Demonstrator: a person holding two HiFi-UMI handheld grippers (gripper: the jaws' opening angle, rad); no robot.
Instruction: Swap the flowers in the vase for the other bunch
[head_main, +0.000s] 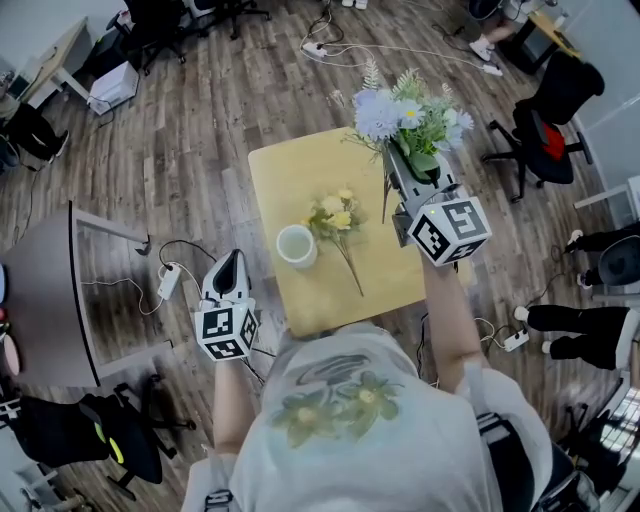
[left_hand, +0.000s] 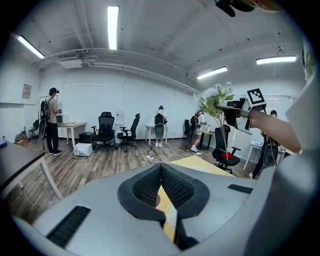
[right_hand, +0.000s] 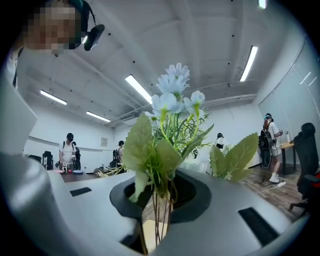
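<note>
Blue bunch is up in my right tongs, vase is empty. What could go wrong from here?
The right tongs grip the blue bunch only by its thin stems, with the full head above: it could swivel or slip out as you carry it. The yellow bunch lies with its blooms close beside the vase, and the left tongs hang shut beside the table, steadying nothing: picking it up might knock the vase over.

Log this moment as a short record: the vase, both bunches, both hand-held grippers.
vase: white, upright on the table, no flowers in it
yellow bunch: lying on the table right beside the vase
blue and white bunch: in the air over the table's far right part
right hand-held gripper: jaws closed on the blue and white bunch's stems
left hand-held gripper: jaws together, nothing between them, off the table's near left edge
</note>
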